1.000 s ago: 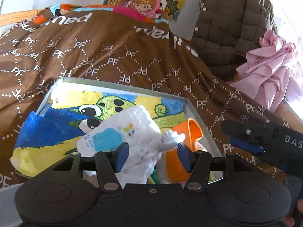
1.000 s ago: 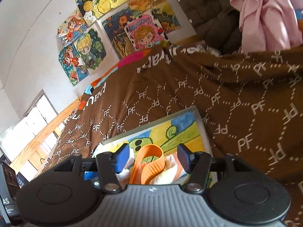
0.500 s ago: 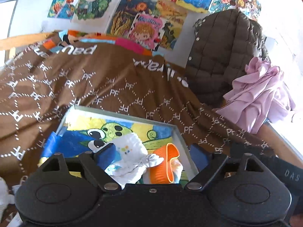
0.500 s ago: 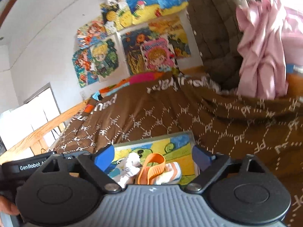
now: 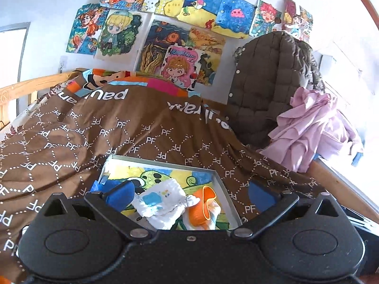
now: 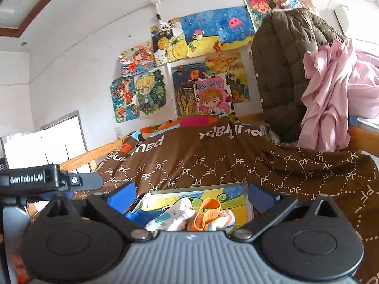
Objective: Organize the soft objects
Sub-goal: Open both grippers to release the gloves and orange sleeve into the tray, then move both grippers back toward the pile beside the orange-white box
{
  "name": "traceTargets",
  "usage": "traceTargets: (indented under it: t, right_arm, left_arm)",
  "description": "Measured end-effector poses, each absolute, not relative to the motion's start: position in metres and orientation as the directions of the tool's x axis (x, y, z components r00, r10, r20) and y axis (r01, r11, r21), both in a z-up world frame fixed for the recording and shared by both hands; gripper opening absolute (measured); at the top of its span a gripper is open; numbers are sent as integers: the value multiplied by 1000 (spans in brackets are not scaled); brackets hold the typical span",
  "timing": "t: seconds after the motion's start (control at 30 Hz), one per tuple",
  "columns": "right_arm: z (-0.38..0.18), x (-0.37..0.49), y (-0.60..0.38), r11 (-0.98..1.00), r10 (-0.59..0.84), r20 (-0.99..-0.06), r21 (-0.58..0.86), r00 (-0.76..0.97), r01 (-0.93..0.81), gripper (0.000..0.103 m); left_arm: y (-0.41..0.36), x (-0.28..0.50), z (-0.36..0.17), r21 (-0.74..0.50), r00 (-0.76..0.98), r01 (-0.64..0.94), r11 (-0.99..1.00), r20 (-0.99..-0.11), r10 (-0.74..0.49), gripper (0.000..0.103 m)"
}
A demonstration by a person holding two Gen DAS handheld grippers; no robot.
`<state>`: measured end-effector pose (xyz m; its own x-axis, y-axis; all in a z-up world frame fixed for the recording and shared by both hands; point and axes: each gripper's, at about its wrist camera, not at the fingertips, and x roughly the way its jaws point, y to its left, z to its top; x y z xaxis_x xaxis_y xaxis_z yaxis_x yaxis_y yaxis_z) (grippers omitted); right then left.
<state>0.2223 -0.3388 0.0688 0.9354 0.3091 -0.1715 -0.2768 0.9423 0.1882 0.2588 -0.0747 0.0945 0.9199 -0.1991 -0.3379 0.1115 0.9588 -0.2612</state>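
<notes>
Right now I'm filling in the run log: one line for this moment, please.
left gripper: open, empty | right gripper: open, empty | white diaper and orange item: lying in tray on brown blanket

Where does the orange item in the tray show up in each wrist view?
Left wrist: orange item low, right of centre, inside the tray, right of the white diaper.
Right wrist: orange item low centre, right of the diaper.
Shared landmark: pink cartoon poster.

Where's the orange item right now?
In both views, the orange item lies in the tray, near its right wall, touching the white diaper on its left.
</notes>
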Motion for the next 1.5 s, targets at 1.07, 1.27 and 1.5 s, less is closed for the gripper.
traceTargets:
  t: [1.07,1.27,1.5]
  right_arm:
    - [9,143,-253,895,406,-330,-46,852,-444,103]
    - [-15,144,-225,842,412,-432,-155,802,-517,103]
    - [-33,146,-206,803,406,-503,-202,763,-560,103]
  left_arm:
    - [-11,153,40,-162,904,60,985,-410,-123,102]
    - [5,146,12,-149,884,58,987,-452,-120,102]
    - [17,146,-13,-133,868,70,989,-480,-126,102]
